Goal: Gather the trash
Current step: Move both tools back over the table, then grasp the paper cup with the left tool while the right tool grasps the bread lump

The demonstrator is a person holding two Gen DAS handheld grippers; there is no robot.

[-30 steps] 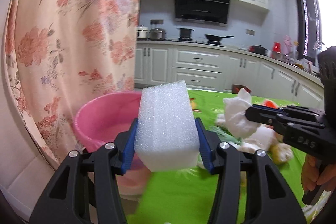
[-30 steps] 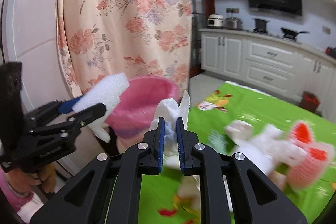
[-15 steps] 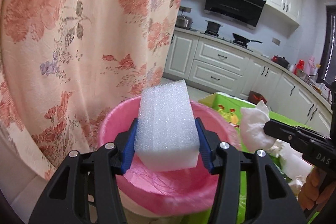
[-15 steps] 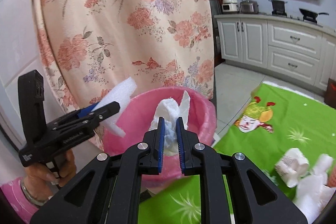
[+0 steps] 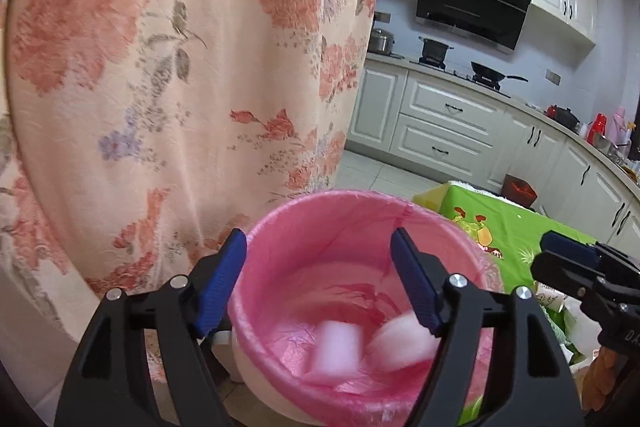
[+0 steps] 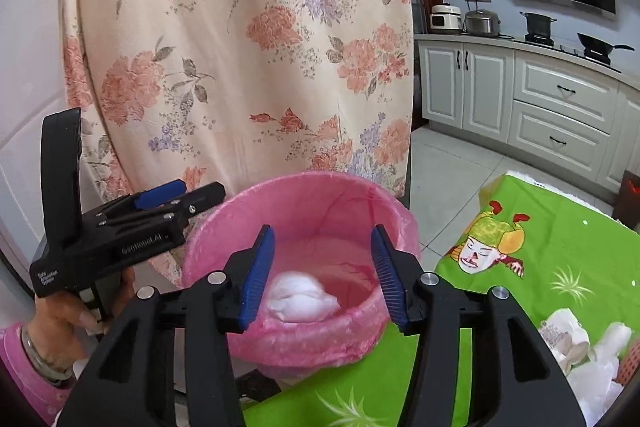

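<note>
- L gripper [image 5: 318,281] hangs over the round pink-lined trash bin [image 5: 360,201], fingers [image 5: 414,281] spread wide, nothing between them.
- R gripper [image 6: 322,275] over the same bin [image 6: 296,183], fingers [image 6: 256,275] also wide apart, empty.
- In the bin: white foam block [image 5: 336,351] and a crumpled white tissue wad [image 5: 402,345]. Both blurred in L view. R view shows only the wad [image 6: 300,297] clearly.
- So these two pieces count as collected. Judgement: drop step done for this pair.
- Rest of the trash: white crumpled paper/tissue bits [image 6: 576,343] on the table under the green cartoon-print cloth [image 6: 560,247]. They sit low and right in R view, well apart from the bin.
- Key relation: remaining bits lie to the R of both grippers, on the far side from the bin. R gripper [image 5: 568,267] is the nearer one. L sits on the curtain side, by the floral peach curtain [image 5: 180,67].
- Long axis of the bits: can't tell, they're cut off at the frame edge.
- Next move prob needs R to swing right and down toward the cloth, with L crossing over after.
- Risk: bin stands just beside the table edge, so a low sweep could clip its rim.
</note>
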